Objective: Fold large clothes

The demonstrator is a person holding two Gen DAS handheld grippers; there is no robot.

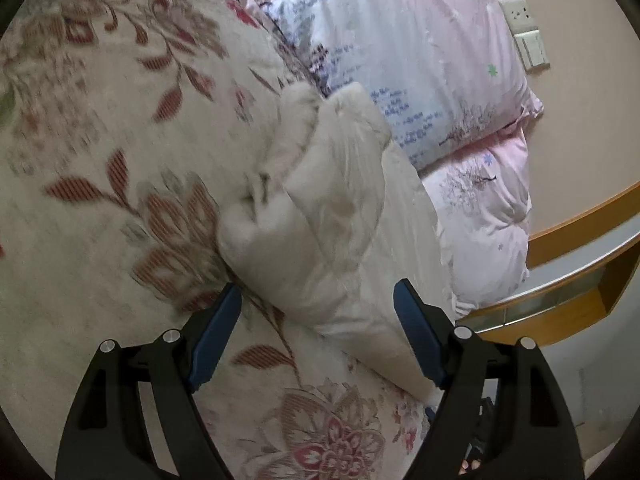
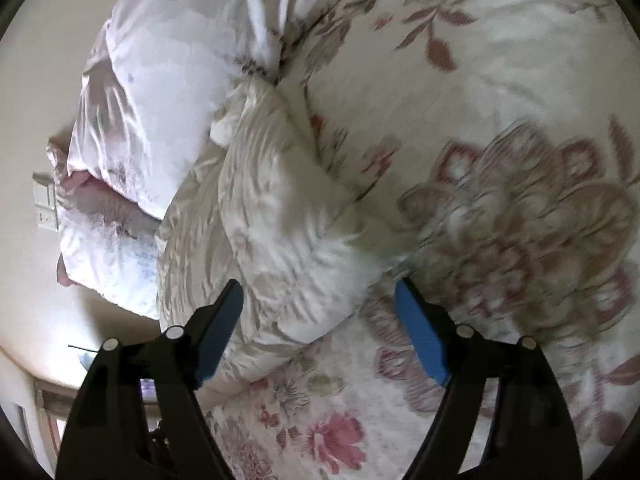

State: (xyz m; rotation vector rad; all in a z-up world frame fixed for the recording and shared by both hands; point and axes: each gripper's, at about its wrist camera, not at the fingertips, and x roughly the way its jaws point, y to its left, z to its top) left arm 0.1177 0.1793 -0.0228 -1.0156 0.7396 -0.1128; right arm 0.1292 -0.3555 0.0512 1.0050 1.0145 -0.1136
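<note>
Cream padded garment point(image 1: 320, 216) lies bunched on the floral bedspread point(image 1: 100, 140), its long axis running from 6 toward 12 o'clock, dead ahead of both tools. Left tool point(image 1: 318, 292) and right tool point(image 2: 320, 290) are spread wide, holding nothing; neither looks clearly nearer.

1. We see the left wrist view looking forward past its open fingers point(image 1: 236, 300), close above the floral bedspread point(image 1: 100, 140), pillows point(image 1: 420, 52) upper right.
2. The right wrist view is rolled sideways, equally close, with the pillows point(image 2: 152, 92) upper left.
3. Both share the cream padded garment point(image 1: 328, 216) point(image 2: 288, 216), the bedspread, pillows and the wall switch point(image 1: 532, 50) point(image 2: 45, 194).
</note>
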